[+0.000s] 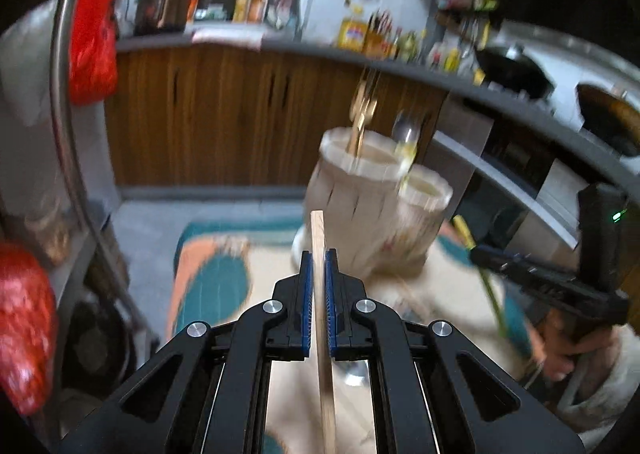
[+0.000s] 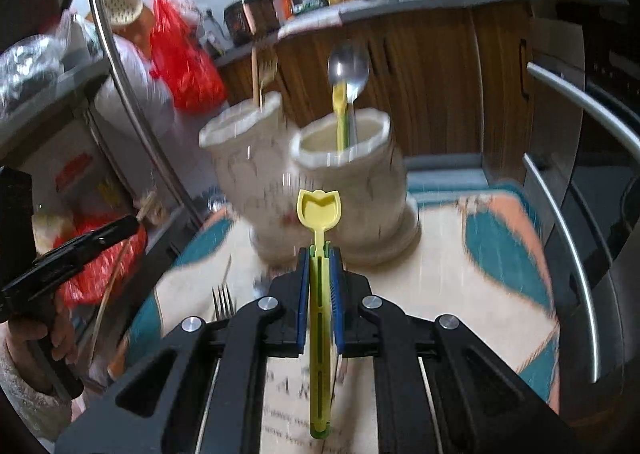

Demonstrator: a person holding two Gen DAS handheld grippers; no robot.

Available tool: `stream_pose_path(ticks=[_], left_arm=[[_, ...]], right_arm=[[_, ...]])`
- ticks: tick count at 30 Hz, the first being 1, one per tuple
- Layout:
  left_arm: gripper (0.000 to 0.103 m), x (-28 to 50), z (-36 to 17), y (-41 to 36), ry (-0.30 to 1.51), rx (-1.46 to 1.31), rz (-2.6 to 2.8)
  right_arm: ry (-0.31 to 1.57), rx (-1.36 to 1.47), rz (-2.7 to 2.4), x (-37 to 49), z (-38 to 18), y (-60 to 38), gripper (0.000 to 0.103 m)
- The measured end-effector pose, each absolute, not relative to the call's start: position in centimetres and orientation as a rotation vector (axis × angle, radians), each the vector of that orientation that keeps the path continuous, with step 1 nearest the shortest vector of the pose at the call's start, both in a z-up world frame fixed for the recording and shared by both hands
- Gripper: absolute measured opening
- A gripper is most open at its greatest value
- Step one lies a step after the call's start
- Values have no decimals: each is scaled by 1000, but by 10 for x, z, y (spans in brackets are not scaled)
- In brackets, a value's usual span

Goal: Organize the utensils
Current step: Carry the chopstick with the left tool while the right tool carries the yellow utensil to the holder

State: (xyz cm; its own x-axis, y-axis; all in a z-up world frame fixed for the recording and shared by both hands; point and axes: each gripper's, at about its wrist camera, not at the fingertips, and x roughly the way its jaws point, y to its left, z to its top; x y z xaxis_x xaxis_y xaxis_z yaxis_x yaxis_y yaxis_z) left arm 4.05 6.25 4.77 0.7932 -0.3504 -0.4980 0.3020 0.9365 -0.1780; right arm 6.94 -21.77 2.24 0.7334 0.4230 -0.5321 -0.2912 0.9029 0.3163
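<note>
My left gripper [image 1: 319, 254] is shut on a wooden chopstick [image 1: 318, 230], held above the table and short of the white two-cup utensil holder [image 1: 360, 206]. The holder's left cup holds a gold fork [image 1: 362, 106]; its right cup holds a steel spoon [image 1: 406, 130]. My right gripper [image 2: 320, 252] is shut on a yellow plastic spoon [image 2: 319, 208], just in front of the holder [image 2: 344, 190]. In the right wrist view the right cup holds a steel spoon [image 2: 349, 68] and a yellow utensil [image 2: 341, 110]; the left cup holds a gold fork [image 2: 267, 70].
A steel fork [image 2: 223, 300] lies on the patterned tablecloth [image 2: 460, 262] to the left of my right gripper. Red bags [image 2: 180, 54] hang at the left. Wooden cabinets [image 1: 208, 114] and a cluttered counter lie behind. A metal rail [image 2: 568, 238] curves along the right.
</note>
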Motion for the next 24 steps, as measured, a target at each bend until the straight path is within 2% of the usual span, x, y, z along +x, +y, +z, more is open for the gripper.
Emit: stream_pose_path(ticks=[11,16,24], left_arm=[[7,94,132,31,281,-163,-431],[7,125,143,2,178,-119,-430],[7,161,142,-7,90,-157,-391]], right_arm=[[374,336,394,126,91,-240,10],[316,342,394,149,95,-237,10],[301,340,376,171,72,-228,10]])
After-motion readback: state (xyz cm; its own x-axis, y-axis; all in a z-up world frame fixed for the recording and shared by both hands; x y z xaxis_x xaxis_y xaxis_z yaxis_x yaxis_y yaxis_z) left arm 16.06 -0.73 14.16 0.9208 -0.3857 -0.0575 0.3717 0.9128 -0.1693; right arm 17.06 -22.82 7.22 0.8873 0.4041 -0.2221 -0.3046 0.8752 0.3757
